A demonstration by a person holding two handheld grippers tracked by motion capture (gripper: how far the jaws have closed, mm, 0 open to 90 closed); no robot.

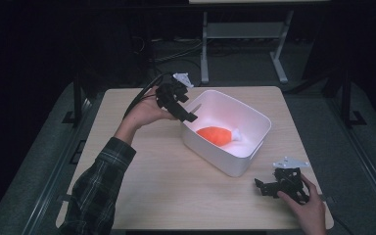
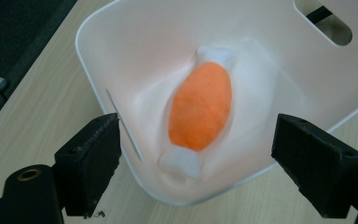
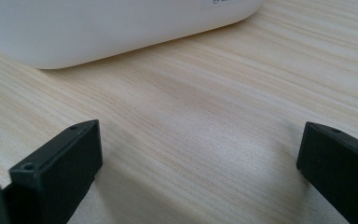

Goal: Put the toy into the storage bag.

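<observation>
An orange plush toy with white ends [image 1: 219, 134] [image 2: 199, 108] lies on the floor of a white plastic bin [image 1: 259, 128] [image 2: 93, 60] in the middle of the wooden table. My left gripper [image 1: 188, 116] [image 2: 196, 163] hovers over the bin's left rim, tilted down at the toy, open and holding nothing. My right gripper [image 1: 260, 188] [image 3: 198, 172] rests low on the table at the front right, just short of the bin's outer wall [image 3: 98, 28]. It too stands open with nothing between its fingers.
The light wooden table [image 1: 176, 181] has bare surface in front of and to the left of the bin. A handle slot [image 2: 324, 25] cuts through the bin's far wall. Dark floor, cables and a metal stand's legs [image 1: 279, 63] lie beyond the table.
</observation>
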